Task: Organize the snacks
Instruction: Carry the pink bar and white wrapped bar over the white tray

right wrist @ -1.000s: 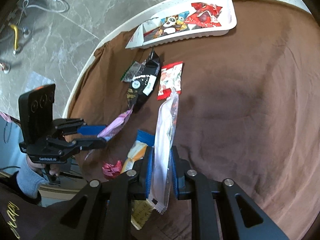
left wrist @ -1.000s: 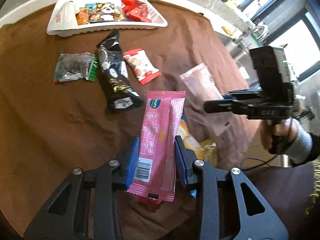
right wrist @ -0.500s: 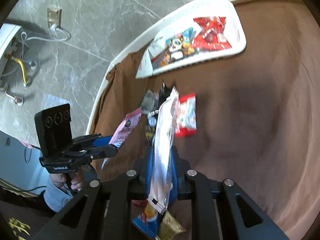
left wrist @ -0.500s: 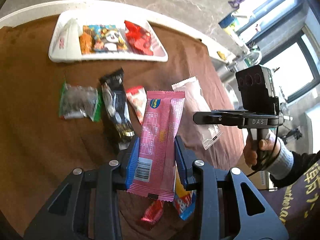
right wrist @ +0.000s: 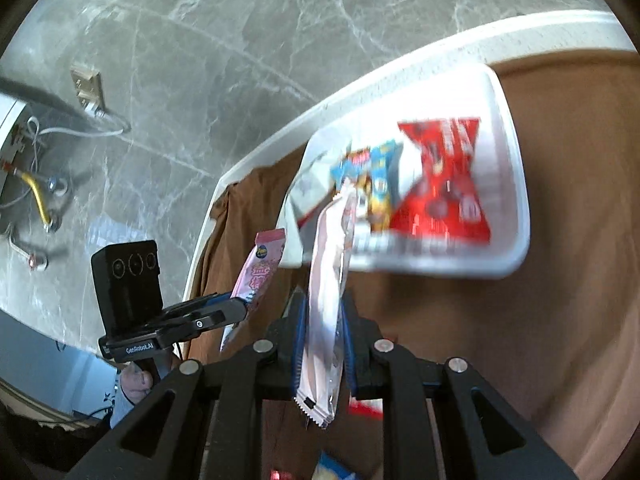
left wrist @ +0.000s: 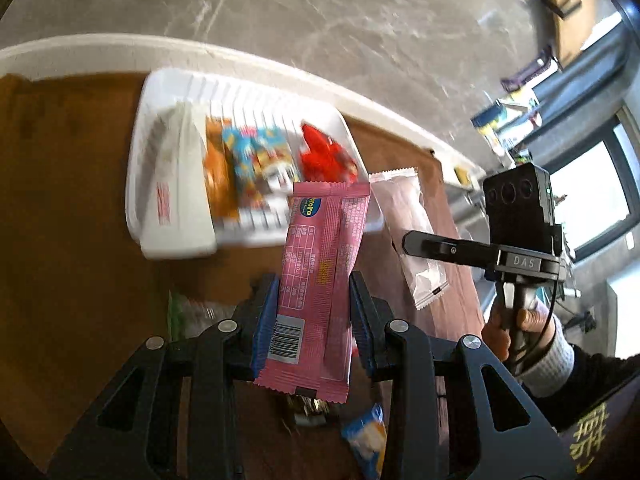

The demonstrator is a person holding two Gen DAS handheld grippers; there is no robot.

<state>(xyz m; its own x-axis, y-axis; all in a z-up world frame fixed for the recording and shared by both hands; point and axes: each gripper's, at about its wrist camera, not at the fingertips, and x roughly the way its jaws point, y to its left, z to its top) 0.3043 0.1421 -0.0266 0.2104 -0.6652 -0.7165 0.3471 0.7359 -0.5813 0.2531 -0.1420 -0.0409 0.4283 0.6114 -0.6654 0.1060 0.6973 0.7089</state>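
Both grippers carry snacks — the left gripper (left wrist: 314, 316) pinching a pink wafer pack (left wrist: 320, 280), the right gripper (right wrist: 322, 336) pinching a pale wrapper (right wrist: 326, 300), long axes pointing ahead — with the white tray (left wrist: 168, 216) just beyond both jaws, about equally near.

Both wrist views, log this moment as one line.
left hand-held gripper: shut on pink snack bar | right hand-held gripper: shut on pale wrapper | white tray: ahead, partly filled
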